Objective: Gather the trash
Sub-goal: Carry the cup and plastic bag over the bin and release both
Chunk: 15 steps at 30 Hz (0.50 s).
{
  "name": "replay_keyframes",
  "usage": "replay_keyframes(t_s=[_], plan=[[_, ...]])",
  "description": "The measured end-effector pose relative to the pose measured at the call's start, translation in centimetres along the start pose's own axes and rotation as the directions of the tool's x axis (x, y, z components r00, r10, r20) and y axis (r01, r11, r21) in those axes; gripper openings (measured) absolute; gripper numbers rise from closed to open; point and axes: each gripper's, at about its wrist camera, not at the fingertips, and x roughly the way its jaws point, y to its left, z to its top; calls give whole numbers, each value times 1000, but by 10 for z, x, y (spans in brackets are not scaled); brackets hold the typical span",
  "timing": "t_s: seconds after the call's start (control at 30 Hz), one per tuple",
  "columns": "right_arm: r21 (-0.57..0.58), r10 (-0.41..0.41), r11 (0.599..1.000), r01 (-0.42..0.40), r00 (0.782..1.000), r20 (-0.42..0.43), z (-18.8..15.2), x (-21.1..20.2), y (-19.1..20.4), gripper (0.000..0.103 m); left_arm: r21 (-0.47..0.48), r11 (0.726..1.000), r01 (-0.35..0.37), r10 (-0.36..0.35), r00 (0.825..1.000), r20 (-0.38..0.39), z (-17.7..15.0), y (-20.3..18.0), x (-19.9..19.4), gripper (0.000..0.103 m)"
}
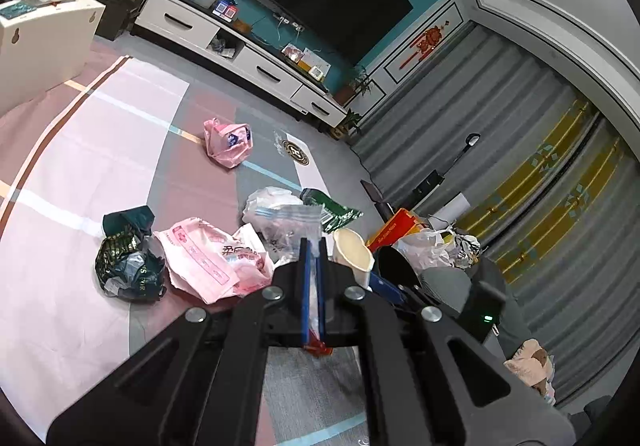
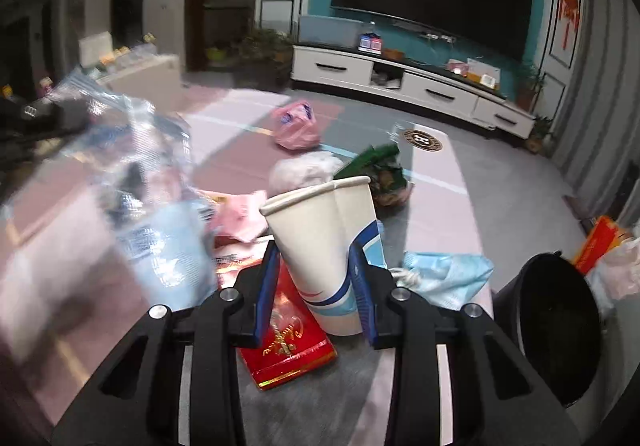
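My left gripper (image 1: 313, 246) is shut on a clear zip bag (image 1: 294, 224) and holds it above the floor mat; the bag shows blurred in the right wrist view (image 2: 140, 182). My right gripper (image 2: 316, 258) is shut on a white paper cup with blue stripes (image 2: 324, 238), held tilted; the cup also shows in the left wrist view (image 1: 352, 256). A black trash bin (image 2: 556, 326) stands at the right. On the mat lie a red packet (image 2: 286, 342), a blue face mask (image 2: 448, 274), pink bags (image 1: 212, 258), a dark green wrapper (image 1: 128, 262) and a far pink bag (image 1: 228, 142).
A white TV cabinet (image 2: 404, 86) with a large TV (image 2: 432, 2) runs along the far wall. A white bag (image 2: 300, 170) and green packet (image 2: 372, 158) lie mid-mat. Grey curtains (image 1: 520, 150) hang at the right. A white box (image 1: 40, 34) stands far left.
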Motion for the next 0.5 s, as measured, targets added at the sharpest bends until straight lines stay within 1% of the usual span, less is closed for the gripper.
replay_keyframes(t_s=[0.03, 0.17, 0.3, 0.37, 0.5], plan=[[21, 29, 999, -29, 999, 16, 0, -7, -4, 36, 3, 1000, 1, -1, 1000, 4, 0, -1, -1, 4], [98, 98, 990, -105, 993, 71, 0, -26, -16, 36, 9, 1000, 3, -3, 1000, 19, -1, -5, -4, 4], [187, 193, 957, -221, 969, 156, 3, -46, -36, 36, 39, 999, 6, -7, 1000, 28, -4, -16, -6, 4], [203, 199, 951, -235, 963, 181, 4, -54, -42, 36, 53, 999, 0, -2, 999, 32, -5, -22, -7, 4], [242, 174, 944, -225, 960, 218, 1, -67, -57, 36, 108, 994, -15, 12, 1000, 29, -6, -44, -4, 4]])
